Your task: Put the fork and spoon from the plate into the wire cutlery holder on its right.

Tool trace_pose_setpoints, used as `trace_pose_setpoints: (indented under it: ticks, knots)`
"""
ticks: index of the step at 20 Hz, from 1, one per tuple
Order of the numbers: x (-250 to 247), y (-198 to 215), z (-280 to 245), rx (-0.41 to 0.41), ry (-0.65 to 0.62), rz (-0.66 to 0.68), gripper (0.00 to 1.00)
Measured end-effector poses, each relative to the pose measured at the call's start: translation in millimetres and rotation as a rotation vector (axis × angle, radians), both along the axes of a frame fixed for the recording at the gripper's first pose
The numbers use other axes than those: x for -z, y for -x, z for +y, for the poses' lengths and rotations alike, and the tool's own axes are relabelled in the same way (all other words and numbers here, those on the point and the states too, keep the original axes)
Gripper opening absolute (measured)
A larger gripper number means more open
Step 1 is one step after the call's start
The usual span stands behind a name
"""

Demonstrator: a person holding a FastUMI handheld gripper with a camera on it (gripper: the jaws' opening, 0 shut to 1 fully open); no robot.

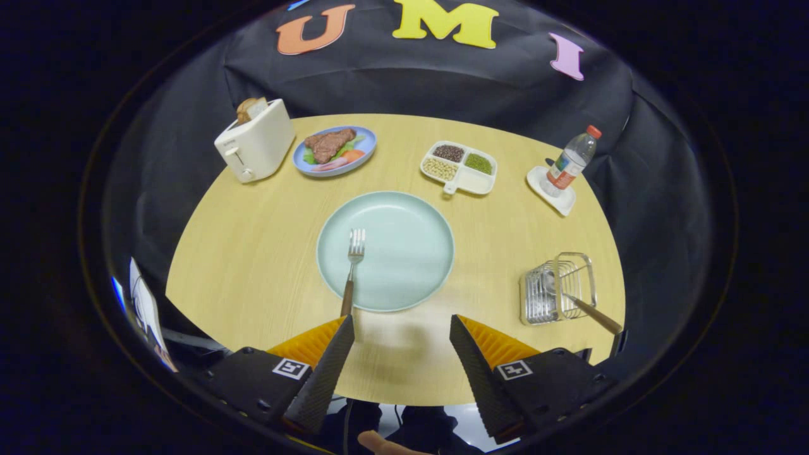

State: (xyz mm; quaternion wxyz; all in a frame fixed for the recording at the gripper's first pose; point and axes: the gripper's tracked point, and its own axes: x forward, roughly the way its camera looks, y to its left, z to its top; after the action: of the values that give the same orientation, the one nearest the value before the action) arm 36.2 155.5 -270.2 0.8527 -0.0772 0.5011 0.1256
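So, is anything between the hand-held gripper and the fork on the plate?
Nothing visible. The hand-held gripper is open, and the fork lies just ahead of its fingers on the plate.

The light is even and quite bright on the surface (253,253), coming from above. A soft shadow lies between the fingers (328,360). Fisheye distortion bends the edges; the plate (404,253) is sharp, without glare.

On the wooden table (253,253) stood a white toaster (255,143) with bread, a blue plate of meat and vegetables (335,151), a divided dish of beans (459,167) and a water bottle (571,162) on a white coaster (551,189).
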Motion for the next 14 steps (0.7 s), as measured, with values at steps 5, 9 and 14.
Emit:
trace_pose_setpoints:
  ticks: [5, 9, 14]
  knots:
    - [23, 13, 22, -0.019, 0.011, 0.061, 0.92]
    - [45, 18, 40, -0.001, 0.001, 0.128, 0.92]
    - [78, 17, 52, 0.079, -0.014, 0.230, 0.91]
